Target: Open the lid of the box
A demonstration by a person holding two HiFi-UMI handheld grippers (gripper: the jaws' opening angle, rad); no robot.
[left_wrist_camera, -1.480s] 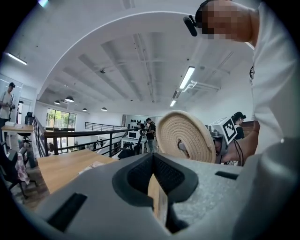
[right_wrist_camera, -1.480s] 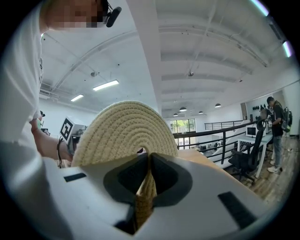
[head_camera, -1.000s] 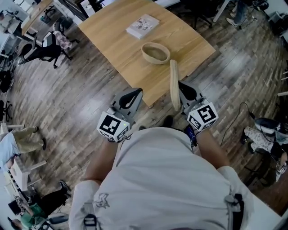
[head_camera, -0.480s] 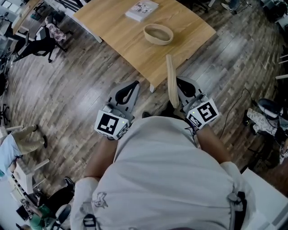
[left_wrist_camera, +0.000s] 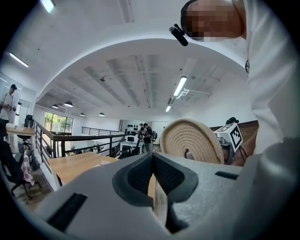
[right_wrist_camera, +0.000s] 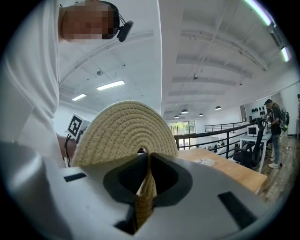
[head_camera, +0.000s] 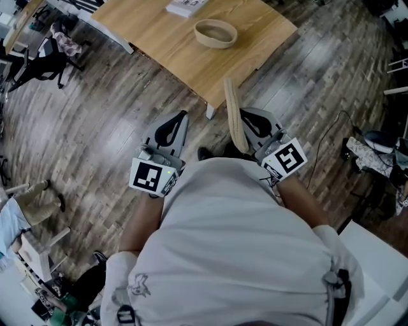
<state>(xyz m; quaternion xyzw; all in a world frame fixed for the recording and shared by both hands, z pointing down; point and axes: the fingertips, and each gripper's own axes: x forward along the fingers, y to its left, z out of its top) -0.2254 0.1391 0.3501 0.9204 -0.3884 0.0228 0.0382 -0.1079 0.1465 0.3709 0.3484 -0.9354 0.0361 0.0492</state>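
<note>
The box, a round woven basket [head_camera: 215, 33], stands open on the wooden table [head_camera: 159, 38]. Its flat woven lid [head_camera: 233, 120] is off the basket and stands on edge over the floor in front of the table, with my right gripper [head_camera: 244, 120] shut on its rim. In the right gripper view the lid [right_wrist_camera: 125, 133] rises as a coiled disc out of the closed right gripper [right_wrist_camera: 147, 165]. My left gripper [head_camera: 181, 118] is shut with nothing in it; in the left gripper view its jaws [left_wrist_camera: 153, 161] meet, and the lid [left_wrist_camera: 192, 139] shows to the right.
A white booklet [head_camera: 185, 6] lies on the table behind the basket. A table leg [head_camera: 209, 112] stands just ahead of the grippers. Office chairs [head_camera: 38, 60] are at the far left, cables and clutter [head_camera: 366, 149] on the wood floor at the right.
Both grippers have drawn back from the table, which now sits nearer the top of the head view. The lid stays clamped in the right gripper; the left stays shut.
</note>
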